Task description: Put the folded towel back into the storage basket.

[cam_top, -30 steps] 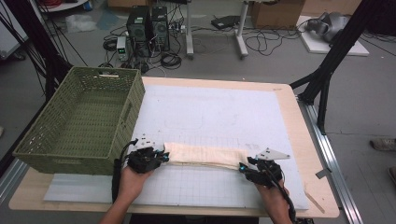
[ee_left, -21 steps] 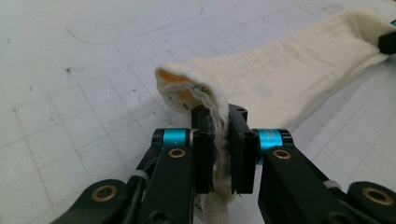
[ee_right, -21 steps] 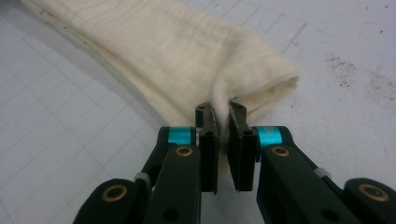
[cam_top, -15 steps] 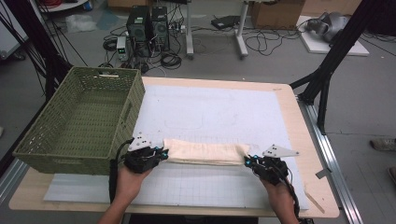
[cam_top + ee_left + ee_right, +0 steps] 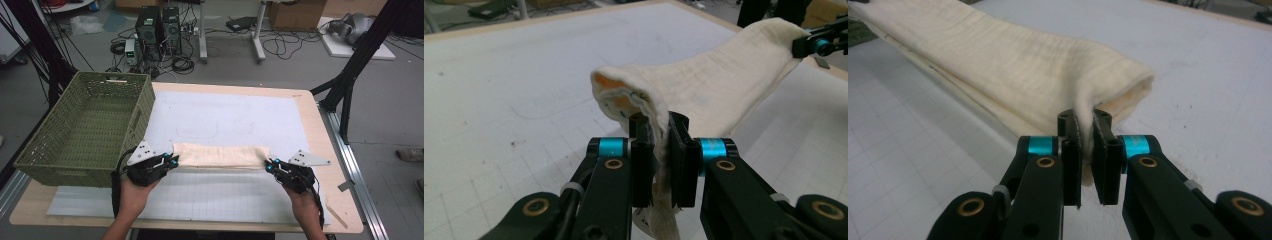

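A cream folded cloth [image 5: 220,155] stretches in a long band between my two grippers, lifted a little off the white mat [image 5: 230,120]. My left gripper [image 5: 172,162] is shut on the cloth's left end, and its own view shows the fabric [image 5: 704,85] pinched between the black pads, folding over them. My right gripper [image 5: 268,166] is shut on the right end; its jaws have just closed, and in its view the cloth [image 5: 1013,70] is clamped by its folded corner.
A green woven basket [image 5: 87,130] stands at the table's left, close to my left hand. The wooden table edge [image 5: 330,150] runs along the right. Computers, cables and a black stand leg lie on the floor beyond.
Both grippers have risen slightly with the cloth ends, and the cloth hangs tauter between them. The right gripper's jaws have closed on the cloth's right end.
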The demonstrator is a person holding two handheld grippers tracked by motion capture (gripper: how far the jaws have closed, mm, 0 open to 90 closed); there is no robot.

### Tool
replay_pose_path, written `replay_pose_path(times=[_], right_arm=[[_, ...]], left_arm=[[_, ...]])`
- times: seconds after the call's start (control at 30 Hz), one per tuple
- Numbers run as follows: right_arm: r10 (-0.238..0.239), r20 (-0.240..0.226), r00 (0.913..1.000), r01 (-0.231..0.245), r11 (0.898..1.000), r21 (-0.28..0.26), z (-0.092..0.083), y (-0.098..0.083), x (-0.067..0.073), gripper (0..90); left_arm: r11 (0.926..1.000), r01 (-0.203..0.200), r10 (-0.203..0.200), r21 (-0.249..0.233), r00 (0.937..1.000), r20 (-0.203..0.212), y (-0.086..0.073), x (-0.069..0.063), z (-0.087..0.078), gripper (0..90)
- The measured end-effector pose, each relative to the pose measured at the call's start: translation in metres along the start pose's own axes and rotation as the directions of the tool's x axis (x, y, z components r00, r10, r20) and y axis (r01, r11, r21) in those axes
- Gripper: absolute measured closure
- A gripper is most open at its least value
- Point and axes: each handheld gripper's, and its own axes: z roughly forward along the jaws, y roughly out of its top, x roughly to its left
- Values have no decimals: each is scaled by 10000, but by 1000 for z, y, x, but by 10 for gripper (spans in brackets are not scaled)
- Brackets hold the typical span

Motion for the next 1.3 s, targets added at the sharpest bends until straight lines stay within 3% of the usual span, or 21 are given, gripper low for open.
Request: replay_pose_path(times=[0.13,0.33,0.6,0.8,1.0,1.3], right_arm=[[-280,-29,9996,279,9992,-270,-1,8,-2,838],[-577,-107,9983,571,9970,-523,10,25,-5,839],[-951,-361,9948,925,9934,-677,34,53,-4,839],[-1259,-661,9898,1204,9893,-819,57,84,5,839],[-1597,-865,9834,1531,9851,-782,79,105,9,839],[-1689,-1149,9789,1587,9830,-927,112,136,15,839]], left_arm=[[9995,-228,226,-222,9997,-81,7,-2,-7,815],[9983,-188,174,-549,9995,-253,15,2,-20,816],[9961,-289,235,-831,9976,-653,25,6,-46,816],[9935,-341,220,-1083,9935,-1113,29,14,-71,817],[9917,-376,197,-1232,9895,-1435,28,17,-86,817],[9891,-462,204,-1399,9833,-1806,29,22,-104,817]])
